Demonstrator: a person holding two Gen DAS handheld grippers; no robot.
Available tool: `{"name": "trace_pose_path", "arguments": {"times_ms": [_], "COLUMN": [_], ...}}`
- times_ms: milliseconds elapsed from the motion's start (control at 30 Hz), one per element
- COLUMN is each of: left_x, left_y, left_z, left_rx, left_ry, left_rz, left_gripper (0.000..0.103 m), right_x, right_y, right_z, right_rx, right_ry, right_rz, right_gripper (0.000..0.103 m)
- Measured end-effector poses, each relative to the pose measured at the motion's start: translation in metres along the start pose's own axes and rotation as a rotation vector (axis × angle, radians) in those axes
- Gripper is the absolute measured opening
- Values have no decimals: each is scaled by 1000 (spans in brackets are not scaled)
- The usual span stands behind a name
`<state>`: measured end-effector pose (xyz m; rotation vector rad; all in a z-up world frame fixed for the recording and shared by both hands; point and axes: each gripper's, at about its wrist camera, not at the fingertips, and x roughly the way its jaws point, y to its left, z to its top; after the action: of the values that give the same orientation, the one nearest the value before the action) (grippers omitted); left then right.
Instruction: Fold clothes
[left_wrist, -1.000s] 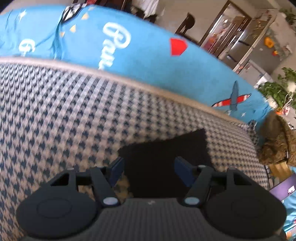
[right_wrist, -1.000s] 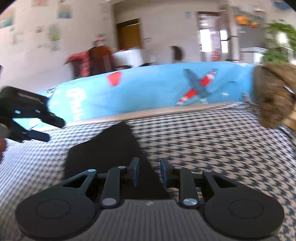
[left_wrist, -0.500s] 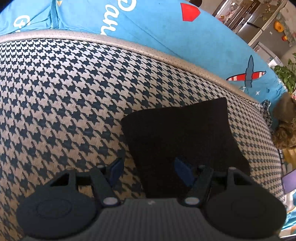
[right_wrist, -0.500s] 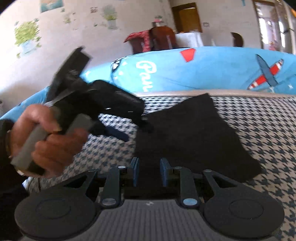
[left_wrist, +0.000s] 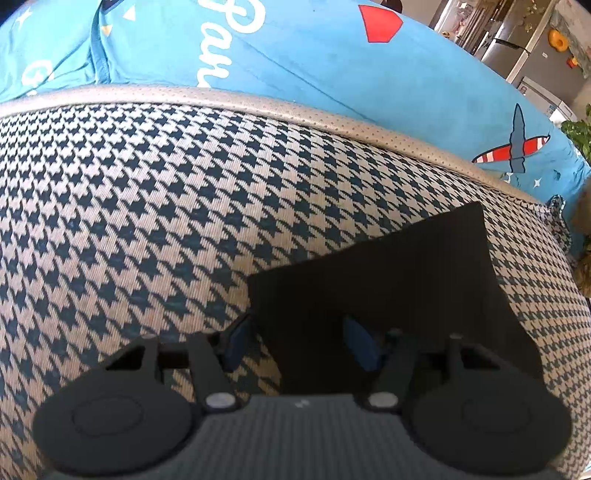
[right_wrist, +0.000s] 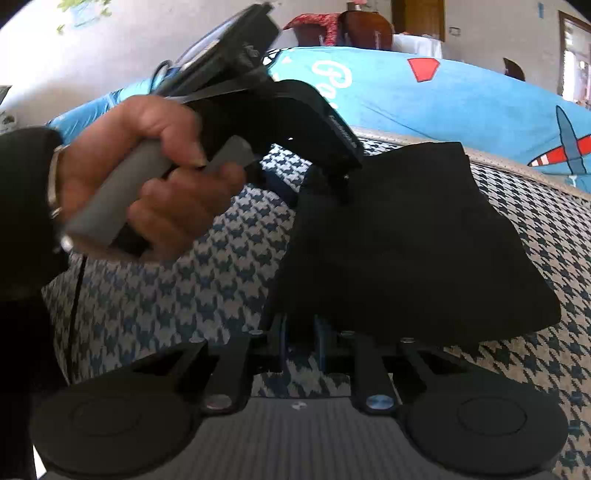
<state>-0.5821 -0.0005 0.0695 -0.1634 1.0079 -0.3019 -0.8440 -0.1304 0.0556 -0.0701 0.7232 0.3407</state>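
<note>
Two claws meet the black cloth (right_wrist: 406, 236): left claw (left_wrist: 301, 341) spread wide over its corner, right claw (right_wrist: 302, 343) pinching its near edge.

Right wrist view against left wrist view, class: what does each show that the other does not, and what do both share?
Only the right wrist view shows the person's hand gripping the left gripper's grey handle, a dark sleeve, and the right gripper with jaws nearly shut at the cloth's near edge. Only the left wrist view shows the left gripper with its jaws open astride the cloth's corner. Both show the black cloth, the houndstooth cover and the blue printed sheet.
</note>
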Motion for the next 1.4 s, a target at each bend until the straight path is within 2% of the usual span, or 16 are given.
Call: {"name": "trace_pose_path", "arguments": {"times_ms": [233, 400, 500, 633, 767, 867, 1000, 1100, 1267, 1400], "left_x": [5, 0, -11, -25, -22, -14, -4, -2, 0, -2], "left_y": [-2, -2, -1, -9, -23, -33, -37, -34, -31, -24], "left_z": [6, 8, 10, 9, 1, -6, -14, -13, -12, -8], "left_rx": [7, -15, -28, 8, 69, 102, 144, 137, 128, 76], "left_ry": [-18, -19, -41, -81, -74, -54, -55, -54, -44, -35], "left_rz": [8, 4, -7, -12, -13, -8, 32, 32, 27, 8], "left_gripper": [56, 54, 57, 59, 59, 59, 65, 67, 69, 70], "right_x": [-1, -14, -22, -27, -20, -15, -5, 3, 2, 0], "right_y": [3, -3, -7, -15, -21, -23, -21, -24, -28, -29], "right_z": [-6, -2, 1, 7, 11, 11, 8, 5, 2, 4], "right_rx": [-26, 17, 46, 74, 111, 125, 120, 114, 121, 109], "right_ry": [19, -29, -60, -147, -162, -156, -109, -46, -24, 7], "right_rz": [-3, 29, 50, 0, -72, -101, -120, -128, -116, -110], "right_gripper": [17, 17, 17, 17, 17, 17, 17, 16, 16, 16]}}
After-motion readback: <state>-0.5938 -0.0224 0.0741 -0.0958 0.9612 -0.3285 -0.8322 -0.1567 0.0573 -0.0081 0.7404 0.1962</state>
